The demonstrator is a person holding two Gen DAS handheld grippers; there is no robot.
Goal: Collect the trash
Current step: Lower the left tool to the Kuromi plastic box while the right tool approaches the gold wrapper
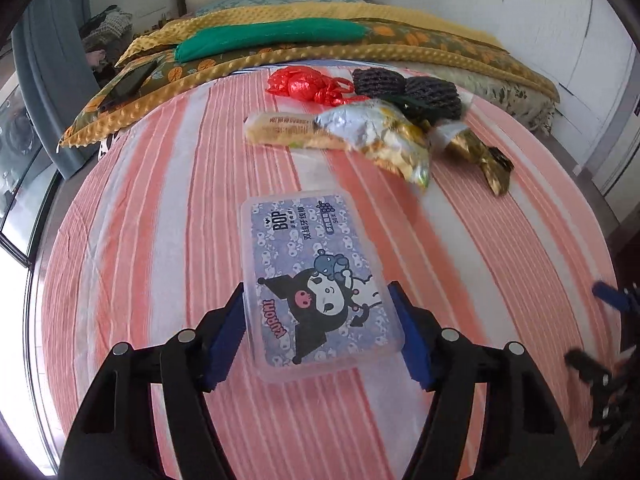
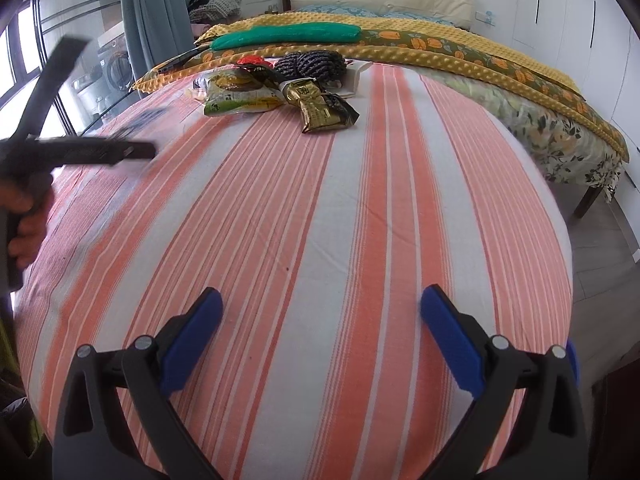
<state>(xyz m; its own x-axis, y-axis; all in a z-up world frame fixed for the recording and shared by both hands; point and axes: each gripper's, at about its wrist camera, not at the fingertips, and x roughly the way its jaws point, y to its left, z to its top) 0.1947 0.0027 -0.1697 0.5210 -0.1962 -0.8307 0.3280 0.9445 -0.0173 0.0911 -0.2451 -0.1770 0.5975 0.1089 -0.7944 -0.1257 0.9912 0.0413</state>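
A clear plastic floss-pick box point(image 1: 320, 276) with a purple cartoon label lies on the striped sheet. My left gripper point(image 1: 320, 332) has its blue pads on both sides of the box's near end, closed onto it. Further back lie a yellow biscuit pack point(image 1: 288, 130), a silver-gold snack bag point(image 1: 380, 140), a gold wrapper point(image 1: 480, 156), a red plastic bag point(image 1: 308, 86) and black foam netting point(image 1: 408, 88). My right gripper point(image 2: 322, 332) is open and empty above the bare sheet; the snack bag point(image 2: 236, 94), gold wrapper point(image 2: 320, 110) and netting point(image 2: 312, 64) lie far ahead of it.
A yellow dotted blanket point(image 1: 240, 60) with a green cushion point(image 1: 272, 36) and a dark phone point(image 1: 134, 78) borders the back. The bed edge drops to the floor at right point(image 2: 600, 240). The left gripper's handle and hand point(image 2: 36, 184) show blurred at the left.
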